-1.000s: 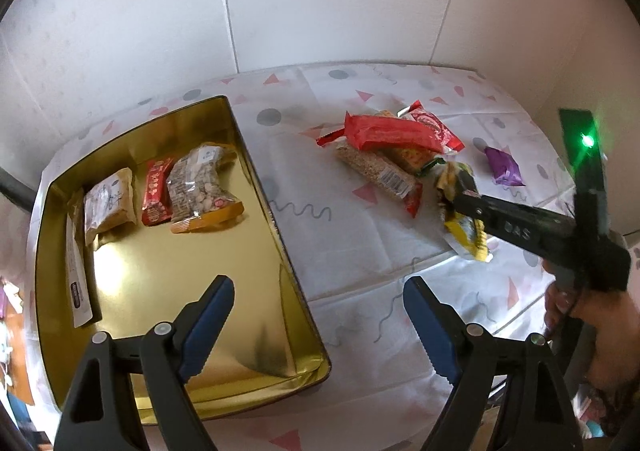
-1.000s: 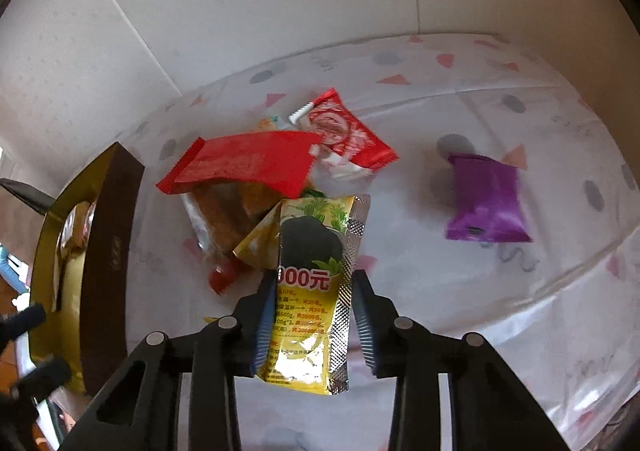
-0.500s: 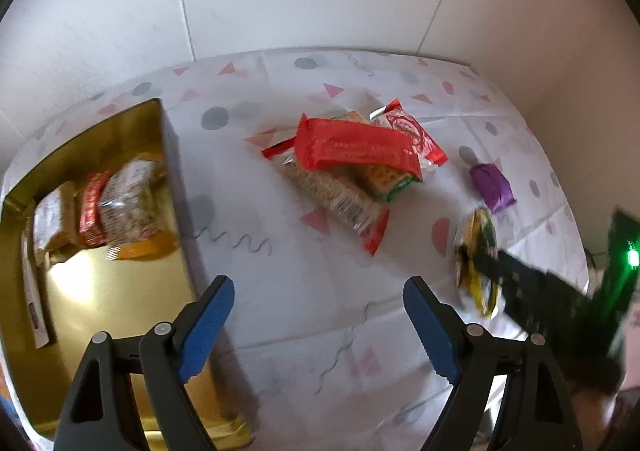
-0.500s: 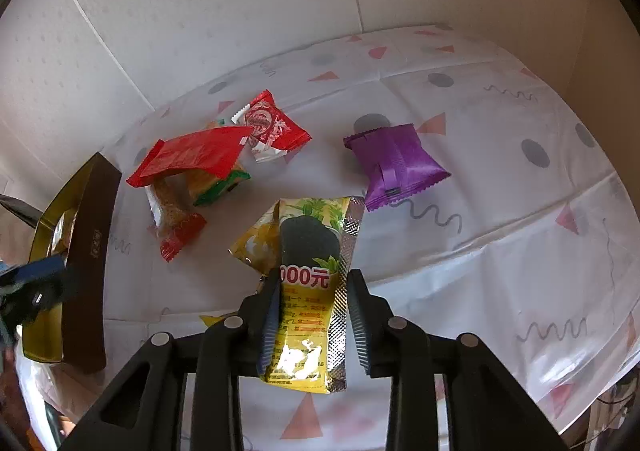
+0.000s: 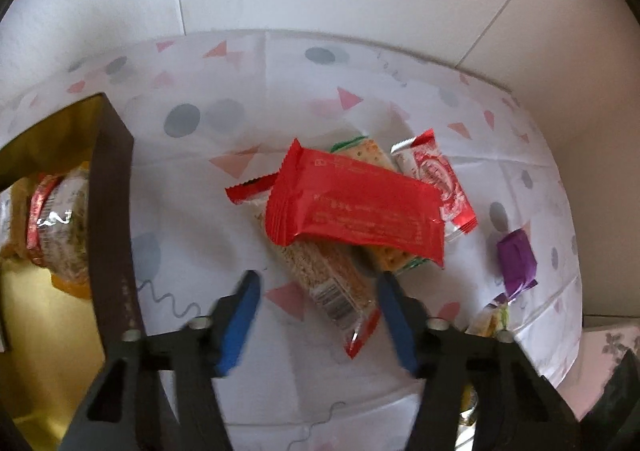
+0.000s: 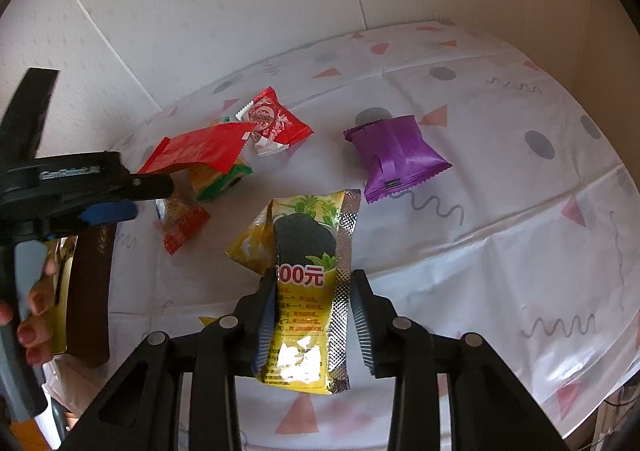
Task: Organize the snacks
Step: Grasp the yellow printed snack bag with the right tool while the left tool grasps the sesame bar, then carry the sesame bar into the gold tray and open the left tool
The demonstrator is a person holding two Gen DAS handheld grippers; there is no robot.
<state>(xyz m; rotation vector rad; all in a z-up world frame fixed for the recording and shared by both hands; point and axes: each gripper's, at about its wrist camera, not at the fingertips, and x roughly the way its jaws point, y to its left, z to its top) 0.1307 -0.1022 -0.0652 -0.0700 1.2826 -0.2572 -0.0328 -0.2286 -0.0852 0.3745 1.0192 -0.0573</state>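
1. Several snacks lie piled on the tabletop (image 5: 248, 63); the left gripper (image 5: 316, 291), its fingers just narrowing but not yet pinching, straddles the grain bar (image 5: 328, 279). Next: close, carry to the gold tin (image 5: 114, 211).
2. One yellow packet (image 6: 308, 287) is pinched in the right gripper (image 6: 314, 315), awaiting the tin.

- Yellow snack packet (image 6: 306, 287): red band w/ white print, legible part "00元"; first digit partly hidden by a finger of the hand-held gripper. Small print below too fine to read.
- Clear-wrapped cereal bar (image 5: 328, 283): barcode label on wrapper, digits not legible.
- Large red packet (image 5: 356, 207): faint lines of small print, unreadable.
- Small red-white packet (image 6: 272, 123): round emblem, wording not legible.
- Other hand-held gripper's body (image 6: 68, 173): pale lettering, too blurred to read.
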